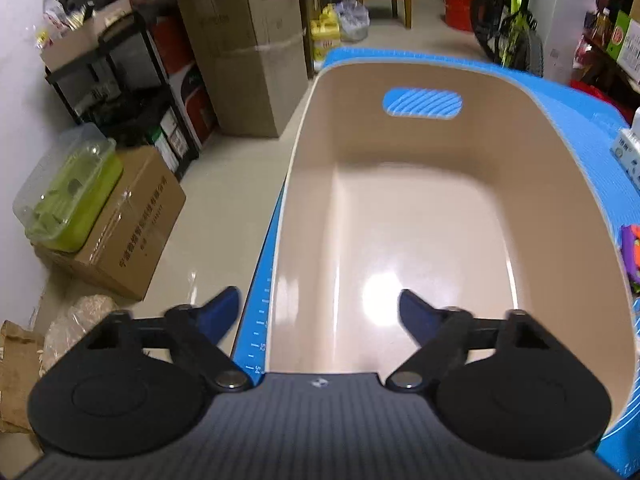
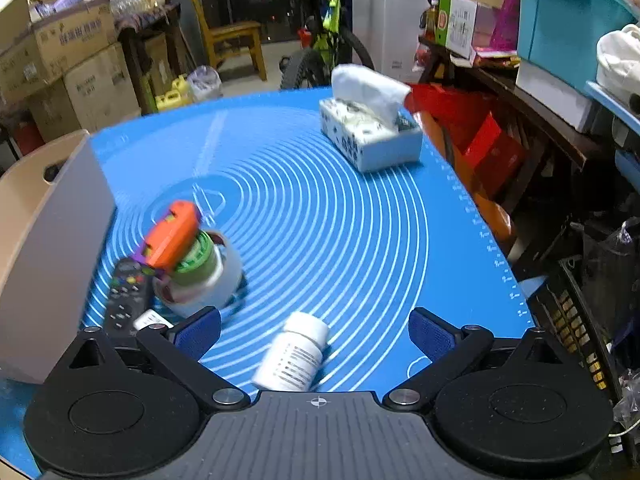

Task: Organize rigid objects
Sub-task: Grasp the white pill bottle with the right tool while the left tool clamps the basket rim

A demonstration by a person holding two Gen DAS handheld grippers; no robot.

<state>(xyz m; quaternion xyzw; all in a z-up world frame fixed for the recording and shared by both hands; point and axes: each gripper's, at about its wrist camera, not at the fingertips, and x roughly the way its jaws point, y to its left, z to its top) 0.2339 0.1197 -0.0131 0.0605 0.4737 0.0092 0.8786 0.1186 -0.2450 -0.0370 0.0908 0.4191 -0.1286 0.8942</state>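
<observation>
Our beige bin [image 1: 400, 216] sits on the blue mat [image 1: 580, 128] at the table's left edge, its inside bare w/ a glare spot on the floor of it, an oval handle slot in the far wall. To its right, seen from the right wrist, the loose items wait on the mat: a white pill bottle [image 2: 294, 354] lying on its side nearest us, a black remote [image 2: 124, 294] just beside the bin wall [image 2: 52, 248], and a heap of tape rolls [image 2: 200, 276] w/ an orange-and-purple toy [image 2: 170, 238] resting on top. A tissue box [image 2: 370, 134] stands well apart at the far side.

We hold the left gripper [image 1: 320, 312] tilted steeply down over the bin's near left rim; one finger hangs outside the rim over the mat's edge, the other inside above the bin floor. The right gripper [image 2: 316, 332] also points down, over the near part of the mat, w/ the pill bottle lying betw. its fingers.

Around the table: pale tile floor, stacked cardboard boxes [image 1: 248, 40], a black shelf rack, a wooden chair [image 2: 236, 46], a green bike [image 1: 512, 28].

Fingers on both grippers are spread wide. Left ones touch nothing; right ones [image 2: 198, 332] stand apart from the bottle, not pressing it.
</observation>
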